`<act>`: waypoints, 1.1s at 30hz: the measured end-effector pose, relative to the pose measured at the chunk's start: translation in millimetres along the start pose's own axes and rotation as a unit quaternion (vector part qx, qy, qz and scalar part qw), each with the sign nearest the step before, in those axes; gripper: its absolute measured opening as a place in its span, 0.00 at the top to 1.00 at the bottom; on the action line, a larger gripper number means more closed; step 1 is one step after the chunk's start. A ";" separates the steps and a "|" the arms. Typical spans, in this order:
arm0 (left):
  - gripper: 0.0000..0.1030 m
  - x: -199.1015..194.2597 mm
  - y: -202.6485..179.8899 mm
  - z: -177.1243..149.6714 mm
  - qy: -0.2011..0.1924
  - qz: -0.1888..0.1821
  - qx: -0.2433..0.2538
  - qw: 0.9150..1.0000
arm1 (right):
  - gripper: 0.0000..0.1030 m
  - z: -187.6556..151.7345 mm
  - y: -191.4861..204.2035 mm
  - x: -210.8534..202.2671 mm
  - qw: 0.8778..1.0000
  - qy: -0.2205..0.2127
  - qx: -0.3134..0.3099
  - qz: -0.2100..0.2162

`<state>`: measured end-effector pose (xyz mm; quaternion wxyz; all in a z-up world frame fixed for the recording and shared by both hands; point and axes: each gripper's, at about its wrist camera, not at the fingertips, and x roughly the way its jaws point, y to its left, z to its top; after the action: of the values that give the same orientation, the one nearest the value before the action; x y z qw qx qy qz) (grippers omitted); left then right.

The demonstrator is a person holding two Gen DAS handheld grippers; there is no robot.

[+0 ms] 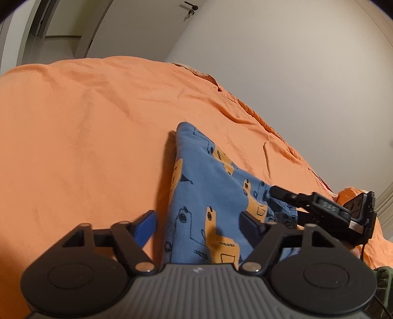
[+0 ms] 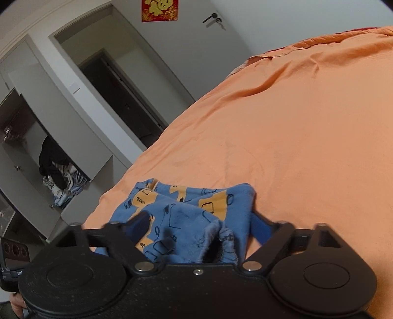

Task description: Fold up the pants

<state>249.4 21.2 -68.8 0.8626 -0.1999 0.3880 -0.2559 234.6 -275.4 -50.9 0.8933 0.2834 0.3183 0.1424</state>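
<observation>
- Writing: on my right hand-held gripper (image 1: 270, 190) as seen from the left wrist cam, raised letters on its black body, look like "DAS" but too blurred to be sure. In the right cam, a black device (image 2: 12, 260) at the bottom-left edge shows part of a label, "Ge..." only, rest cut off.
- Red wall hanging (image 2: 159, 9) w/ gold characters above the door, right cam only; can't read them.
- Pants (image 1: 211, 196): blue w/ orange-yellow vehicle print, lying bunched on the orange bed cover (image 1: 86, 135), near its front edge.
- My left hand-held gripper (image 1: 199, 220): jaws spread wide, one blue pad on the bed cover left of the pants, the other over the fabric; nothing pinched.
- Right hand-held gripper in its own cam (image 2: 200, 227): jaws wide apart, pants (image 2: 186, 211) heaped between them w/ a hem opening facing the cam; pads not pressed together on the cloth. In the left cam its fingertip sits at the gathered waistband edge; whether it has a pinch there I can't tell.
- Left cam only: plain wall on the right, far bed edge w/ seam, door handle (image 1: 191, 6) w/ keys at top.
- Right cam only: open doorway (image 2: 122, 98) to a dark room, open wardrobe (image 2: 59, 166) w/ stacked clothes & a dark garment hanging.
</observation>
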 end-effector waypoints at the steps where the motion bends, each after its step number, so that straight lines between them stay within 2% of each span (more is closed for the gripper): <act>1: 0.40 0.8 0.4 0.4 0.006 -0.003 -0.002 1.000 | 0.41 -0.8 0.0 1.8 1.000 0.001 0.003 -0.011; 3: 0.48 2.3 -0.3 0.2 0.016 0.001 0.001 1.000 | 0.55 -1.3 -2.0 2.0 1.000 0.003 0.007 -0.027; 6: 0.58 1.9 0.2 -0.6 0.019 0.005 0.009 1.000 | 0.59 -2.9 -4.5 0.5 1.000 0.004 0.013 -0.025; 9: 0.66 2.5 3.6 1.1 0.025 0.010 -0.002 1.000 | 0.58 -3.5 -4.5 0.0 0.999 0.001 0.019 -0.026; 14: 0.74 2.8 8.6 1.9 0.030 0.006 -0.017 0.999 | 0.55 -2.0 -11.1 -2.2 0.999 -0.004 0.048 -0.014; 15: 0.77 2.3 8.0 1.6 0.030 0.007 -0.015 0.999 | 0.60 -1.8 -11.6 -2.8 0.998 -0.005 0.053 -0.015; 16: 0.78 1.7 7.1 1.8 0.029 0.006 -0.013 0.999 | 0.69 -1.8 -11.7 -3.7 0.998 -0.006 0.058 -0.020; 18: 0.82 0.0 4.4 2.1 0.027 0.006 -0.008 1.000 | 0.76 -2.7 -10.0 -5.5 0.998 -0.010 0.063 -0.027; 22: 0.84 -5.2 -3.6 3.2 0.021 0.015 0.008 1.000 | 0.84 -3.0 8.4 -9.1 0.997 -0.019 0.038 -0.060; 27: 0.85 -13.0 -11.1 4.5 0.021 0.022 0.011 0.999 | 0.87 -4.0 42.7 -16.6 0.995 -0.036 -0.020 -0.096; 33: 0.85 -21.5 -18.8 2.7 0.025 0.030 0.021 0.999 | 0.88 -7.6 78.4 -32.8 0.990 -0.050 -0.067 -0.110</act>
<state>233.9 19.6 -44.8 0.8640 -0.1634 0.4100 -0.2425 199.0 -223.9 7.0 0.9352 0.1929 0.2928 0.0496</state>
